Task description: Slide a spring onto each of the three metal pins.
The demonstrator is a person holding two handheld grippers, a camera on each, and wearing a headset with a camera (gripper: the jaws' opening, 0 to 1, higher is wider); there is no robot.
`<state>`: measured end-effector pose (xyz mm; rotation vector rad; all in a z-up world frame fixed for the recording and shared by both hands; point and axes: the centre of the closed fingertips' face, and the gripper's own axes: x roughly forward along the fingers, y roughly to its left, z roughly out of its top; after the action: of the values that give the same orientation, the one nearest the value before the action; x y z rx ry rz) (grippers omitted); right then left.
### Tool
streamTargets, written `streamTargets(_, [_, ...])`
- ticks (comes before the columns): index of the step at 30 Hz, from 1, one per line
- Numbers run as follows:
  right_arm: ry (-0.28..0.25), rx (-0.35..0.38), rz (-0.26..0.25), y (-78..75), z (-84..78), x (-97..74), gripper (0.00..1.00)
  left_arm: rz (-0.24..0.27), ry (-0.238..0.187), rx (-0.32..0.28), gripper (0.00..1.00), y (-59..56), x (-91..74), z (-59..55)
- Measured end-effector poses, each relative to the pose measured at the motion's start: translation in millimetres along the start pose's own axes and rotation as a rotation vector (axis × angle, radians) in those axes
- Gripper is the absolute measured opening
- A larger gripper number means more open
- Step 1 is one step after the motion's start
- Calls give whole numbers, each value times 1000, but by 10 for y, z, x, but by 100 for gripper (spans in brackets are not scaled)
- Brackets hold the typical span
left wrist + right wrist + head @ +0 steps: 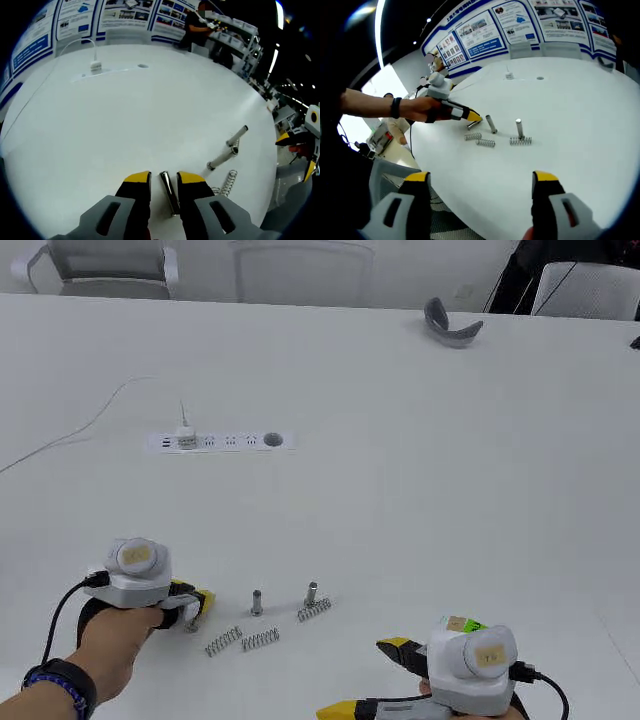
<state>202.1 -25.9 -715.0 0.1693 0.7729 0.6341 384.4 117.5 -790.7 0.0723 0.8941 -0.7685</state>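
Springs lie ahead of your released right claw. One pin sits between the jaws of your left claw; gripped or not, I cannot tell. Next, probably: pinch it, thread a spring.

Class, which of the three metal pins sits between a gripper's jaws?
The pin between the left gripper tips; the other two pins stand free near the springs.

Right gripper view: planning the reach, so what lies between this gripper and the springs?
Bare table lies between the right gripper and the springs, as the right gripper view shows.
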Motion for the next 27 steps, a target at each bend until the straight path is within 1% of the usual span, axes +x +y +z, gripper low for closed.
streamTargets(4, [1, 0, 0, -3, 6, 3, 84, 17, 16, 5, 18, -11, 25, -24])
streamTargets(5, [0, 2, -1, -9, 7, 6, 84, 28, 12, 8, 17, -9, 25, -20])
streamTargets(7, [0, 3, -1, -10, 10, 7, 84, 20, 14, 4, 16, -31, 26, -40])
streamTargets(9, [1, 4, -1, -12, 7, 11, 84, 24, 19, 4, 15, -30, 30, -52])
streamTargets(12, [5, 4, 1, -9, -2, 22, 84, 55, 26, 38, 12, -29, 35, -65])
streamTargets(13, [6, 3, 1, -9, -1, 25, 84, 56, 28, 36, 11, -33, 34, -68])
streamTargets(17, [6, 5, 6, 5, -4, 42, 84, 97, 43, 23, 10, -1, 46, -58])
streamTargets(20, [11, 3, 12, 18, -10, 64, 84, 135, 84, 85, 10, 6, 69, -60])
streamTargets(22, [11, 1, 14, 33, 0, 70, 84, 149, 107, 140, 10, 17, 78, -59])
streamTargets(25, [7, 2, 17, 39, 17, 72, 84, 176, 109, 142, 8, 21, 89, -61])
streamTargets(27, [5, 4, 14, 33, 20, 65, 84, 188, 101, 139, 8, 35, 97, -52])
